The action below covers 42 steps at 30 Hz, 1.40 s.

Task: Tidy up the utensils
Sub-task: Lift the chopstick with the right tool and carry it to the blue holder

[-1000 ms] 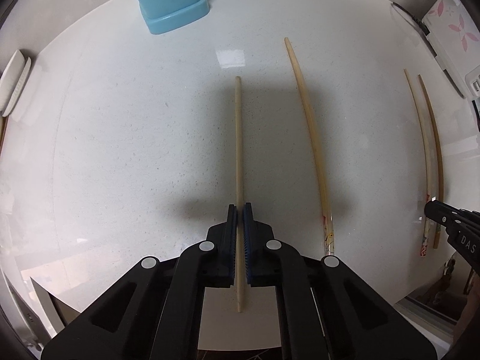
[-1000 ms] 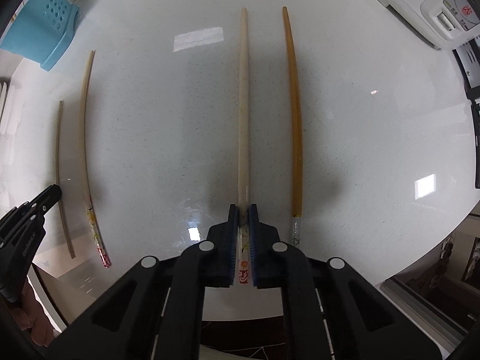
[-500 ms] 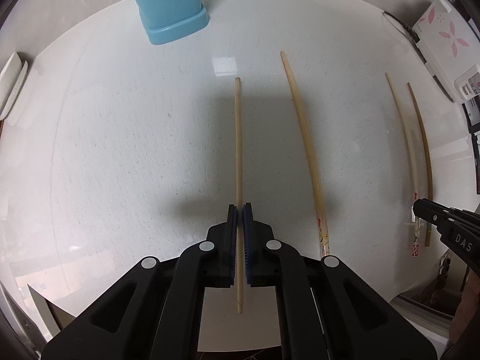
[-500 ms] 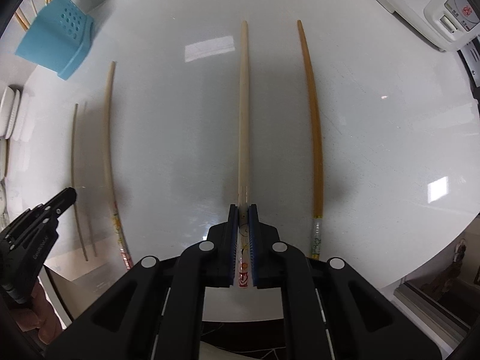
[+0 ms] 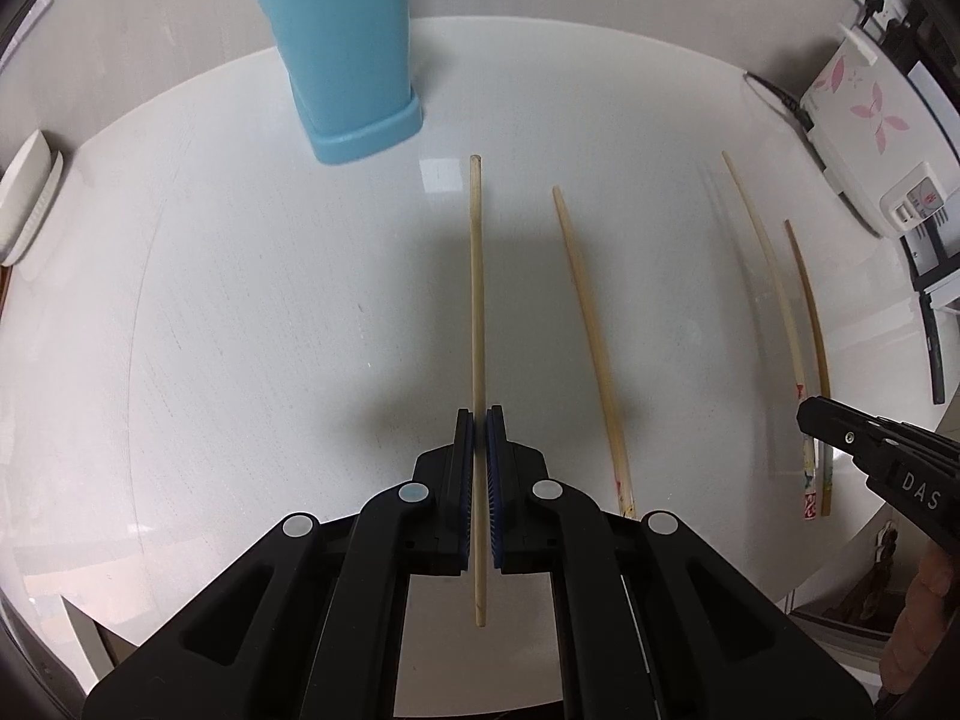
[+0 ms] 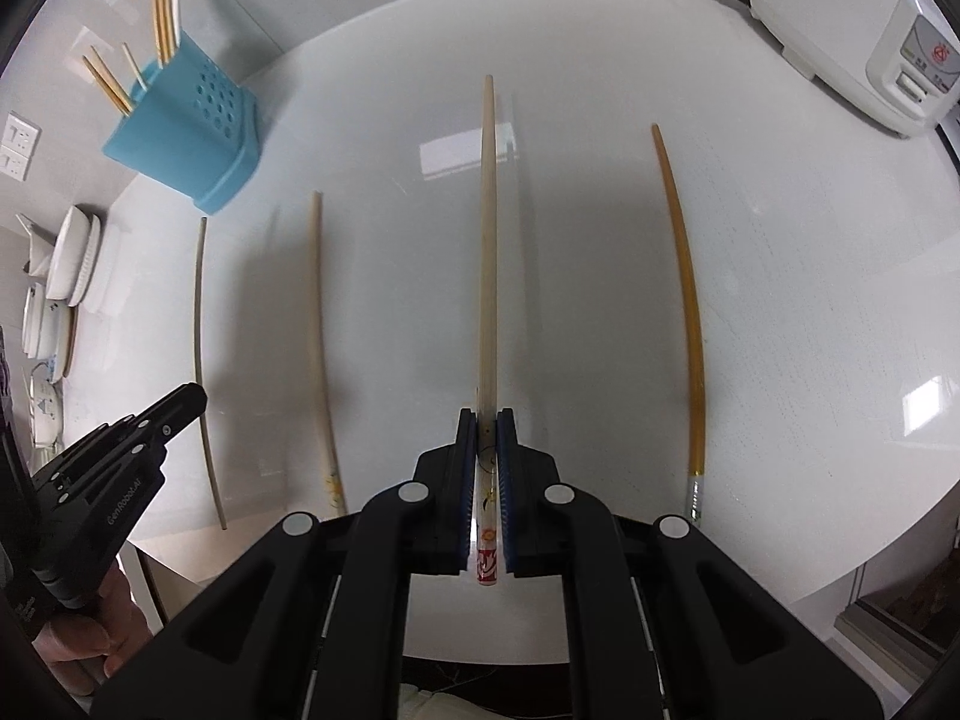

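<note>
While the left gripper (image 5: 480,420) pinches a plain wooden chopstick (image 5: 476,300) near its butt, the right gripper (image 6: 487,420) clamps a pale patterned chopstick (image 6: 487,240) the same way, both sticks pointing toward the worktop's (image 5: 240,330) far edge. Between them a second pale chopstick (image 5: 591,348) lies flat; a darker amber one (image 6: 684,312) lies nearer the right edge. A blue holder (image 5: 342,54) with utensils stands at the far left.

Right hand-held gripper (image 6: 486,420) clamping pale chopstick (image 6: 487,252), amber chopstick (image 6: 684,300) beside, blue holder (image 6: 192,144) far left
</note>
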Each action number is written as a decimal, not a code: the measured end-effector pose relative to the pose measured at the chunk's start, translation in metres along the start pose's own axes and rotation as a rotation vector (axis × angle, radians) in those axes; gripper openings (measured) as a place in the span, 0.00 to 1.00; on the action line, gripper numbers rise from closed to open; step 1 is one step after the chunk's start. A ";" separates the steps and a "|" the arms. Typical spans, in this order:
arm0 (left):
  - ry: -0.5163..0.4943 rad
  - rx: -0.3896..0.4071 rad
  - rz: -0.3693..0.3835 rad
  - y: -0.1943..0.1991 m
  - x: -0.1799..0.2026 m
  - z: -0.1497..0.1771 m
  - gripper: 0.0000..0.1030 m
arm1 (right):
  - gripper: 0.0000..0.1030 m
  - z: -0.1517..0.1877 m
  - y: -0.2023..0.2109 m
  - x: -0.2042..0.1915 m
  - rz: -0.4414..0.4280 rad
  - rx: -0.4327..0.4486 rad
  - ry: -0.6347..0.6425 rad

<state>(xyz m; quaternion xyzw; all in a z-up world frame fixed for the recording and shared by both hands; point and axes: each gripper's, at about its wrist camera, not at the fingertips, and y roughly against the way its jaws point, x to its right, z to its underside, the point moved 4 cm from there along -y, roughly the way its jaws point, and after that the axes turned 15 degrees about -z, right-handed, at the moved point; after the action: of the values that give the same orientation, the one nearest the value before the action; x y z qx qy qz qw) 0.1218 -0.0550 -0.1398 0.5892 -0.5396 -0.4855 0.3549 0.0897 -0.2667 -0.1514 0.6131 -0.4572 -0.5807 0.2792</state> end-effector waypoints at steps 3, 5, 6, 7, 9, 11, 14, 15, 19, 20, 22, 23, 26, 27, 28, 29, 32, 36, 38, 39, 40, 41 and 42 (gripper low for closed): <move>0.013 0.031 0.015 0.009 -0.006 -0.005 0.04 | 0.06 0.002 0.007 -0.015 -0.032 0.042 0.013; 0.024 0.057 0.019 0.016 -0.012 -0.009 0.04 | 0.06 0.003 0.014 -0.022 -0.047 0.068 0.026; 0.028 0.066 0.022 0.019 -0.013 -0.013 0.04 | 0.06 0.002 0.017 -0.025 -0.055 0.080 0.033; 0.033 0.079 0.022 0.023 -0.016 -0.015 0.03 | 0.06 0.001 0.021 -0.030 -0.065 0.095 0.042; 0.043 0.104 0.023 0.027 -0.015 -0.024 0.04 | 0.06 -0.001 0.029 -0.038 -0.074 0.119 0.058; 0.053 0.130 0.029 0.035 -0.019 -0.029 0.04 | 0.06 -0.005 0.036 -0.045 -0.078 0.144 0.078; 0.070 0.172 0.044 0.047 -0.031 -0.036 0.04 | 0.06 -0.013 0.043 -0.059 -0.080 0.181 0.109; 0.075 0.186 0.044 0.051 -0.034 -0.039 0.04 | 0.06 -0.016 0.043 -0.062 -0.081 0.187 0.115; 0.094 0.228 0.052 0.065 -0.050 -0.047 0.04 | 0.06 -0.031 0.046 -0.083 -0.077 0.225 0.156; 0.097 0.237 0.052 0.068 -0.053 -0.050 0.04 | 0.06 -0.032 0.048 -0.085 -0.076 0.233 0.164; 0.109 0.255 0.051 0.071 -0.055 -0.058 0.04 | 0.06 -0.039 0.052 -0.093 -0.069 0.252 0.187; 0.115 0.265 0.050 0.074 -0.057 -0.062 0.04 | 0.06 -0.042 0.053 -0.098 -0.068 0.262 0.199; 0.131 0.289 0.049 0.081 -0.063 -0.071 0.04 | 0.06 -0.053 0.058 -0.112 -0.067 0.288 0.230; 0.138 0.298 0.049 0.084 -0.065 -0.074 0.04 | 0.06 -0.056 0.059 -0.117 -0.068 0.297 0.239; 0.144 0.309 0.047 0.086 -0.067 -0.077 0.04 | 0.06 -0.059 0.060 -0.120 -0.070 0.303 0.245; 0.151 0.318 0.048 0.088 -0.070 -0.080 0.04 | 0.06 -0.062 0.061 -0.124 -0.073 0.310 0.251; 0.168 0.347 0.045 0.095 -0.076 -0.092 0.04 | 0.06 -0.073 0.065 -0.136 -0.077 0.330 0.274; 0.186 0.383 0.041 0.102 -0.083 -0.108 0.04 | 0.06 -0.087 0.068 -0.152 -0.093 0.359 0.300; 0.192 0.402 0.041 0.103 -0.087 -0.114 0.04 | 0.06 -0.092 0.069 -0.160 -0.097 0.372 0.310; 0.196 0.415 0.044 0.103 -0.089 -0.120 0.04 | 0.06 -0.095 0.069 -0.163 -0.100 0.379 0.315; 0.200 0.426 0.050 0.104 -0.091 -0.124 0.04 | 0.06 -0.098 0.069 -0.166 -0.104 0.387 0.320; 0.205 0.437 0.056 0.103 -0.089 -0.127 0.04 | 0.06 -0.101 0.069 -0.169 -0.110 0.392 0.322; 0.209 0.449 0.063 0.104 -0.092 -0.131 0.04 | 0.06 -0.104 0.069 -0.172 -0.114 0.395 0.326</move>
<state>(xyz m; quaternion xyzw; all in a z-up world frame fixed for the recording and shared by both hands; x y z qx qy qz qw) 0.2221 0.0039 0.0114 0.6830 -0.6126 -0.2786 0.2839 0.1903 -0.1631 0.0049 0.7661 -0.4752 -0.3885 0.1908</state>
